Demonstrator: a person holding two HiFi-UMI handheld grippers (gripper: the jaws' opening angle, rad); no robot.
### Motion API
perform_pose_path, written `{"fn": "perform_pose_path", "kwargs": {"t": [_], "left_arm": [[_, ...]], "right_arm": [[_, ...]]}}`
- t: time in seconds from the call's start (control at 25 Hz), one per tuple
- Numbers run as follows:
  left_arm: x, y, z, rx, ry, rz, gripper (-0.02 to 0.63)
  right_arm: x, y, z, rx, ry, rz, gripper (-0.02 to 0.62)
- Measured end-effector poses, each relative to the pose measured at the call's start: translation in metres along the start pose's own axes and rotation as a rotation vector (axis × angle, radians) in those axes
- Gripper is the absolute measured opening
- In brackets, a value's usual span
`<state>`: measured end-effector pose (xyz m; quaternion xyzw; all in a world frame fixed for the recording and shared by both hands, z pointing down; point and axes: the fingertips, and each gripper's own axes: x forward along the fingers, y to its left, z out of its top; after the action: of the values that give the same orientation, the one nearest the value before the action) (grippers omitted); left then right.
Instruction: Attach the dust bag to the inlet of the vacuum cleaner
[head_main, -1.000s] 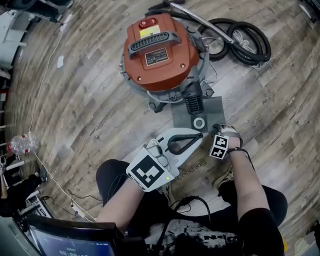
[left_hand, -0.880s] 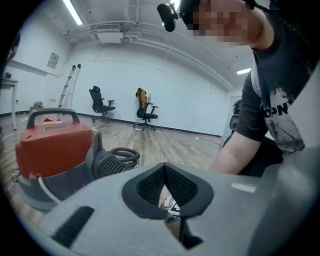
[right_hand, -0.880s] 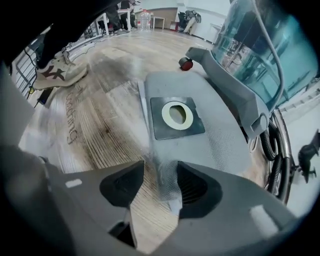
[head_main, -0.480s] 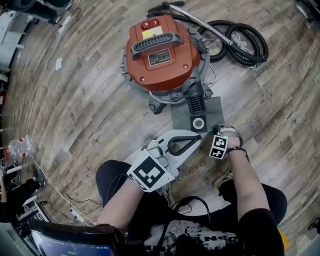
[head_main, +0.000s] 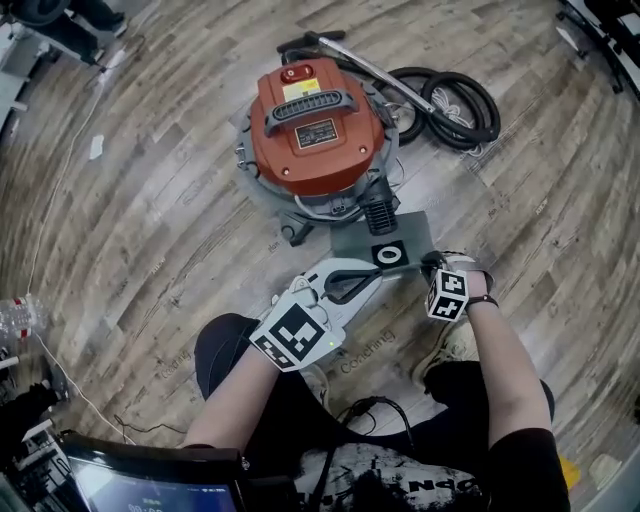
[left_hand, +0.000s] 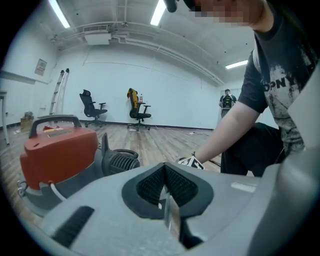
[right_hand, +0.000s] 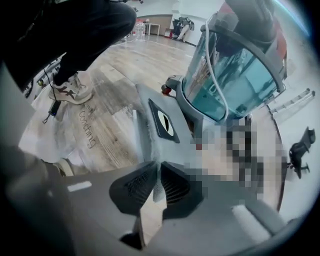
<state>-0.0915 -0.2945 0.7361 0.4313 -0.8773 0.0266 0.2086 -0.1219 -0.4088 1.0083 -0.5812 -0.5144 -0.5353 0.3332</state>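
Note:
The vacuum cleaner (head_main: 315, 120) has an orange lid and stands on the wood floor; its clear teal bin (right_hand: 230, 75) and its black ribbed inlet (head_main: 378, 213) face me. The grey dust bag (head_main: 400, 232), with a black collar and white ring (head_main: 389, 254), lies just in front of the inlet. My right gripper (head_main: 433, 263) points down at the bag's near right edge. Its jaws have just been closing and now pinch that edge (right_hand: 150, 145). My left gripper (head_main: 385, 273) is shut and empty beside the collar. The vacuum cleaner (left_hand: 57, 150) shows to its left.
A black hose and metal wand (head_main: 450, 95) lie behind the vacuum cleaner. A plastic bottle (head_main: 10, 315) and a white cable (head_main: 60, 375) are at the far left. A laptop screen (head_main: 130, 490) sits by my left knee. Office chairs (left_hand: 137, 112) stand far off.
The right gripper's jaws have shut on the bag's near edge and the gripper has risen, lifting that edge off the floor. The left gripper has stayed put.

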Motion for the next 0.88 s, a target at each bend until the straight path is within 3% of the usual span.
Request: {"fn": "perform_pose_path", "kwargs": {"t": [0.16,0.36,0.52,0.72,0.88], "left_arm": [[0.01,-0.009,-0.015,0.044,0.037,-0.034,0.003],[0.012,-0.011,-0.02,0.071,0.068,-0.04,0.003],[0.008,-0.004,-0.023,0.091,0.109,-0.018,0.074],[-0.002,-0.016,-0.019,0.195,0.183,-0.006,0.129],[-0.008,-0.029,-0.007,0.177,0.186,-0.033,0.172]], "right_arm": [[-0.034,0.0,-0.005,0.009,-0.022,0.053,0.032],[-0.09,-0.036,0.013,0.1,-0.102,0.027,0.032],[-0.136,-0.051,0.029,0.029,-0.086,0.025,0.031],[-0.189,-0.057,0.055,0.072,-0.093,0.036,0.028],[-0.215,-0.067,0.067,0.105,-0.074,0.018,0.026]]}}
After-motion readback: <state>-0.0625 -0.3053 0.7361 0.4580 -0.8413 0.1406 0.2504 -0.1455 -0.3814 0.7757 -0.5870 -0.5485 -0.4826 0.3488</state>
